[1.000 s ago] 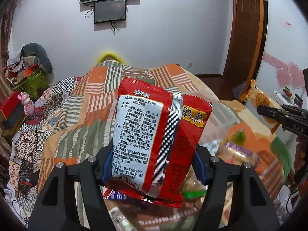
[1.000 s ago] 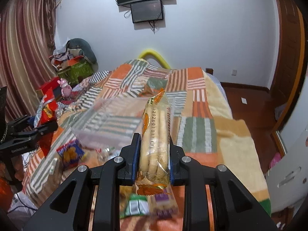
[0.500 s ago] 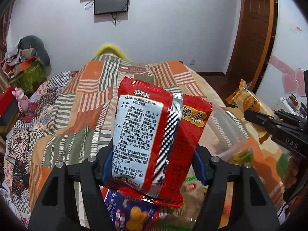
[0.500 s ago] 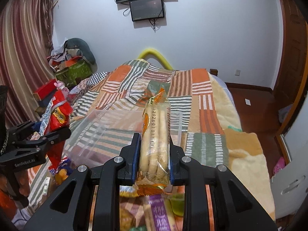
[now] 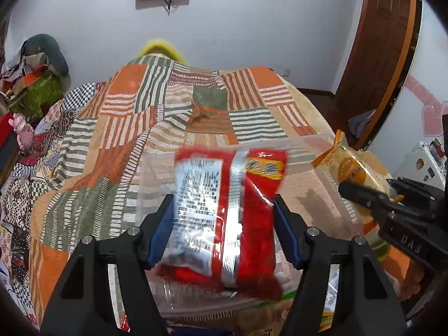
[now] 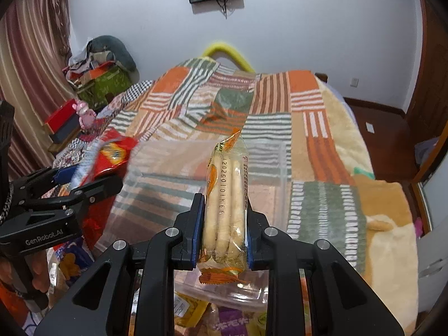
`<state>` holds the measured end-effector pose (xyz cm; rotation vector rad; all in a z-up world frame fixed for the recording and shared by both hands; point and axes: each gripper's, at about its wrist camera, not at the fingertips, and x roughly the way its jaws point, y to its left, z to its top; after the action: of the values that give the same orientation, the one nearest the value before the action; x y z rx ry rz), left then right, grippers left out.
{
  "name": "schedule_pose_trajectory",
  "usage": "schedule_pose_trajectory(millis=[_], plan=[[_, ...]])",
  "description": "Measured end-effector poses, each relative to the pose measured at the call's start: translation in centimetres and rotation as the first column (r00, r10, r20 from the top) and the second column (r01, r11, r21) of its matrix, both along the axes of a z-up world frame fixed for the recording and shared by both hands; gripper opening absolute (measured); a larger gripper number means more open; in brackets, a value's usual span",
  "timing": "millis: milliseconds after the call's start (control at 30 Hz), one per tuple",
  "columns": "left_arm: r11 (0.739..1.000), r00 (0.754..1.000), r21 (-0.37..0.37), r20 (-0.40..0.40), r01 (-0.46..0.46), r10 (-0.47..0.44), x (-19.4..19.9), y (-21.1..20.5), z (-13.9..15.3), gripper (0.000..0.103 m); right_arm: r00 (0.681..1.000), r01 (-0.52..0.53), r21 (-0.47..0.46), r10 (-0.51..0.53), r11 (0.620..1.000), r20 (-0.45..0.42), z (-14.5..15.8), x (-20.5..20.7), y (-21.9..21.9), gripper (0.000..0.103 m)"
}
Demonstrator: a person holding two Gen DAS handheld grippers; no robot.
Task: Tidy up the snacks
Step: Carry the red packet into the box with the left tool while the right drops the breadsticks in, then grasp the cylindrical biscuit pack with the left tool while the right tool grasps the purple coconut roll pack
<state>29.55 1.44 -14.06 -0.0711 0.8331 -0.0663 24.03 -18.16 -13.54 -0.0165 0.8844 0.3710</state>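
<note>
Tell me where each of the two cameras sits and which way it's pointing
Left wrist: on the left gripper, facing the bed's far wall; its open fingers flank a blurred red snack bag.
Right wrist: on the right gripper, facing likewise; shut on a breadstick pack.
Shared: clear plastic bin, patchwork blanket, and each other's gripper.

Clear bin (image 6: 196, 184) on the blanket (image 6: 322, 128), between both grippers. Snack packets (image 6: 193, 310) just before it. Boxes (image 6: 95, 84) far left, beside the bed.
</note>
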Motion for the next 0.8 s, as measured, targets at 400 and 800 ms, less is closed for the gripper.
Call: schedule_pose_trajectory(millis=[400,800], plan=[[1.0,1.0,0.018,0.012,0.025,-0.025,-2.1,0.0,1.2,0.067,0.999,-0.023,-0.022,0.023,0.999,-0.022,0.1,-0.5,0.2,0.029],[0.997,0.993,0.055,0.11,0.044,-0.05,-10.9,1.1,5.6,0.072,0.996,-0.001,0.002,0.0,1.0,0.092,4.9,-5.6,-2.7,0.04]])
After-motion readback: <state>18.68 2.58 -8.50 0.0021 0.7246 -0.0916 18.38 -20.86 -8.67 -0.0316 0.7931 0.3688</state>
